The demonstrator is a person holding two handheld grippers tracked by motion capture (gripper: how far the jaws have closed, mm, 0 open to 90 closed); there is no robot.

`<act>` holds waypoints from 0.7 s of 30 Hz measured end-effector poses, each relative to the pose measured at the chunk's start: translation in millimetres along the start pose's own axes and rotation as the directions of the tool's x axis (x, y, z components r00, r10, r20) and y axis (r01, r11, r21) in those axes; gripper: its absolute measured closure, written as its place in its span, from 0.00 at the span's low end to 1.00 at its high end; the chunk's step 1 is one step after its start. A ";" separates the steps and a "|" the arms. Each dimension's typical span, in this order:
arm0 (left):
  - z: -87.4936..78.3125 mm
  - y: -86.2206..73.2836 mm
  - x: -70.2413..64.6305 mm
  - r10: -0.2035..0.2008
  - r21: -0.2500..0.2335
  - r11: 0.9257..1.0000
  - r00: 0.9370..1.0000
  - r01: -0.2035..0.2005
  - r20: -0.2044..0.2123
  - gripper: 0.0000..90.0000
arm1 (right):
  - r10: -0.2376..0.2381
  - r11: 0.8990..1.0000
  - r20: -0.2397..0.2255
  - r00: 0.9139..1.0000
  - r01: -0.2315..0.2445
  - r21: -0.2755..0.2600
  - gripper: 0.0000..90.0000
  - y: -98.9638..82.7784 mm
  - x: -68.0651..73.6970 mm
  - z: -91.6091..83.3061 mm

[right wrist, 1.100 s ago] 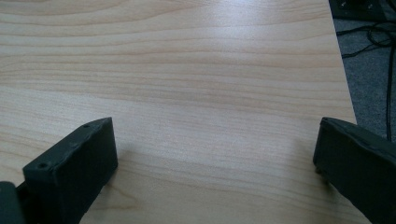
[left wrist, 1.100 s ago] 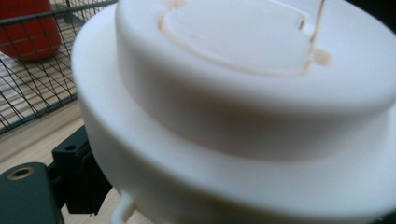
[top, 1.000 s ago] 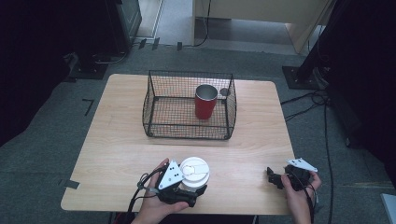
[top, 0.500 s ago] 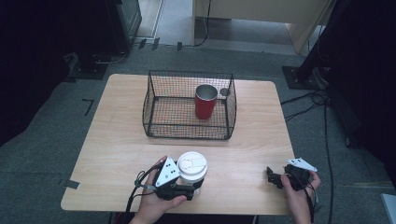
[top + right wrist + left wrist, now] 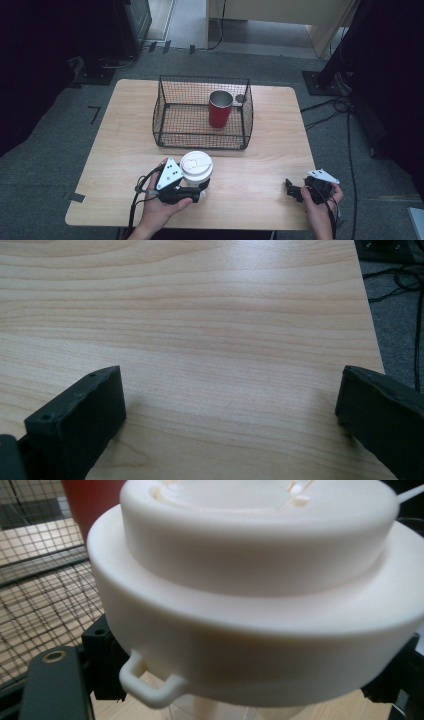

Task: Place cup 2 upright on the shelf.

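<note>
Worktop [image 5: 260, 165] before us: our left gripper [image 5: 192, 192] is clamped on a clear cup with a white lid [image 5: 196, 165], just in front of the wire basket [image 5: 165, 112] holding a red tumbler [image 5: 220, 109]. Our right gripper [image 5: 290, 189] rests near the right edge, jaws wide with bare wood between them.

A black wire basket [image 5: 202, 120] stood at the light wooden table's [image 5: 265, 170] far middle, a red metal tumbler [image 5: 220, 108] inside it. A white-lidded plastic cup [image 5: 196, 166] sat before the basket.
</note>
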State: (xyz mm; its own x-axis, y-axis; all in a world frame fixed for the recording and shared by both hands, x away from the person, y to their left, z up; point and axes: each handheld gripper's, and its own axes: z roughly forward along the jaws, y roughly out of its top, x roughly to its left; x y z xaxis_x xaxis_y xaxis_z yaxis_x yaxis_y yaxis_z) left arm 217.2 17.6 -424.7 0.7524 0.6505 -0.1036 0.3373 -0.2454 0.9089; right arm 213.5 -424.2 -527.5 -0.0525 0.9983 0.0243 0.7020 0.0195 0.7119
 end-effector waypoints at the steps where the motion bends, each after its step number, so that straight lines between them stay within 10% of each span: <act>1: -1.2 2.3 1.5 0.001 -0.004 1.000 1.000 -0.001 -0.005 0.19 | 0.000 1.000 0.000 1.000 0.000 0.000 0.00 0.0 0.0 0.0; 21: -9.6 38.1 42.0 -0.018 -0.063 0.998 0.997 0.013 -0.078 0.19 | 0.002 1.000 0.000 1.000 -0.002 -0.001 0.00 0.0 0.1 0.1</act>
State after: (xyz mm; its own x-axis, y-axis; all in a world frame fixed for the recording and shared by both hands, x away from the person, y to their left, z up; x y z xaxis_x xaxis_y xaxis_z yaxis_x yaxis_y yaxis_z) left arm 256.2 42.5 -390.6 0.7000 0.7087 -0.0881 0.3108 -0.1912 0.9311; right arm 213.5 -424.1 -527.6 -0.0513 0.9983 0.0260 0.7014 0.0175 0.7126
